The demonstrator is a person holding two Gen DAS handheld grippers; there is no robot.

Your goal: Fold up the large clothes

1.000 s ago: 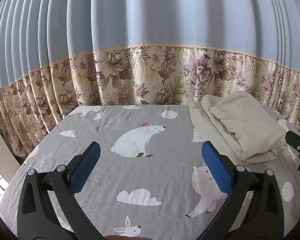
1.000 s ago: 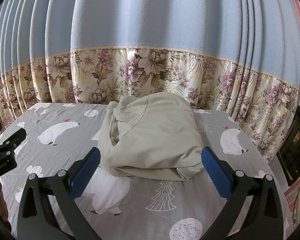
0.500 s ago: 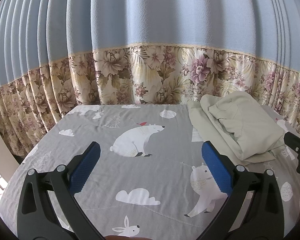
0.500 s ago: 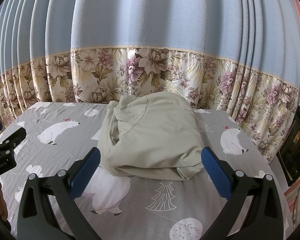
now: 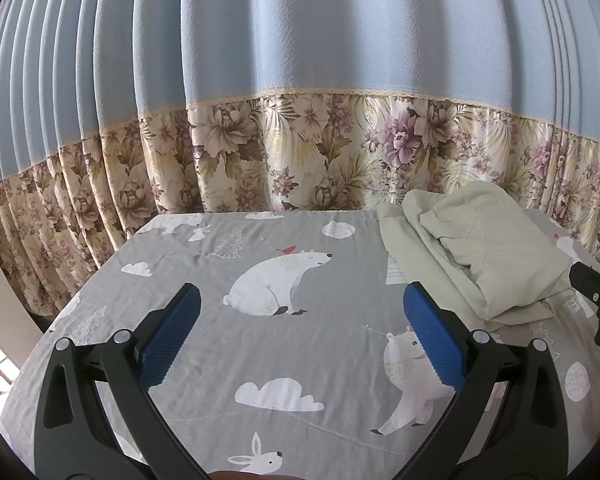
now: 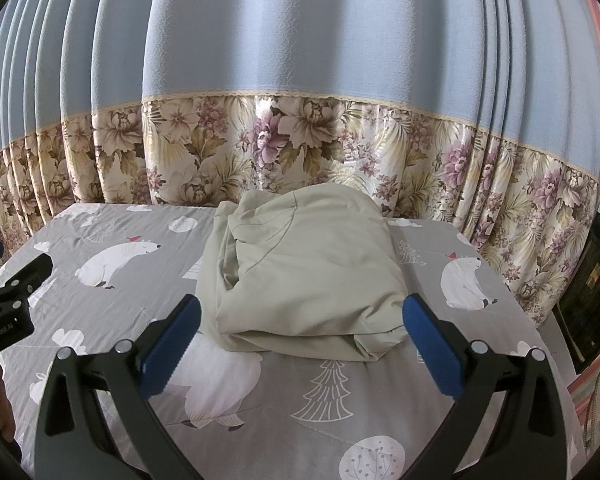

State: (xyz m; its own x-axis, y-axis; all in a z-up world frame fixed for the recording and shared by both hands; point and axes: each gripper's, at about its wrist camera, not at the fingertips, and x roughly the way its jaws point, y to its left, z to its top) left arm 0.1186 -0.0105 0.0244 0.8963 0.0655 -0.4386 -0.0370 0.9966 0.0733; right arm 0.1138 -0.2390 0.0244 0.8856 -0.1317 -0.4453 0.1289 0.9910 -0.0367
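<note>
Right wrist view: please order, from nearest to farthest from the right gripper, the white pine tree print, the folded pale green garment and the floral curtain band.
1. White pine tree print, between the fingers of the right gripper.
2. Folded pale green garment, just ahead.
3. Floral curtain band, behind.

Folded garment [image 6: 312, 276] on bed [image 5: 204, 360]
</note>
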